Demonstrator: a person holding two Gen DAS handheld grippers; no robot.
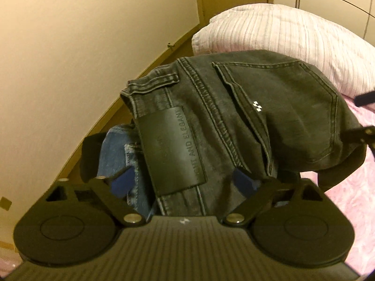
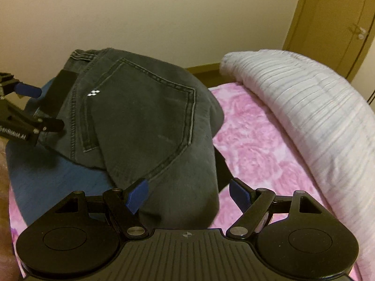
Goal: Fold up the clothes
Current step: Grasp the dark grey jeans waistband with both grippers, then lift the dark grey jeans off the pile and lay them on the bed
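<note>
**Inspector:** Starting at the left gripper (image 1: 185, 180): jaws stand wide, straddling the waistband end of the black jeans (image 1: 234, 107). The blue pads (image 1: 123, 180) lie beside the cloth; I see no pinch. Nothing is held, as far as the left wrist view shows.

**Clerk:** And the right gripper (image 2: 189, 194)?

**Inspector:** Likewise well open, set over the lower folded edge of the same jeans. Whether its pads touch the denim I cannot tell; no grip is evident.

**Clerk:** Where does the garment sit?

**Inspector:** Folded into a compact bundle, back pocket (image 2: 140, 107) uppermost, resting on blue jeans (image 1: 117, 149) that are also folded, both on the pink floral bedspread (image 2: 253, 140).

**Clerk:** Progress?

**Inspector:** By my judgement the black pair is folded and laid on the stack. What remains is withdrawing both grippers, perhaps squaring the pile. No unfolded clothing is in view.

**Clerk:** Count?

**Inspector:** Two grippers, two pairs of jeans, one leather patch (image 1: 173, 149), one striped pillow (image 2: 304, 107).
</note>
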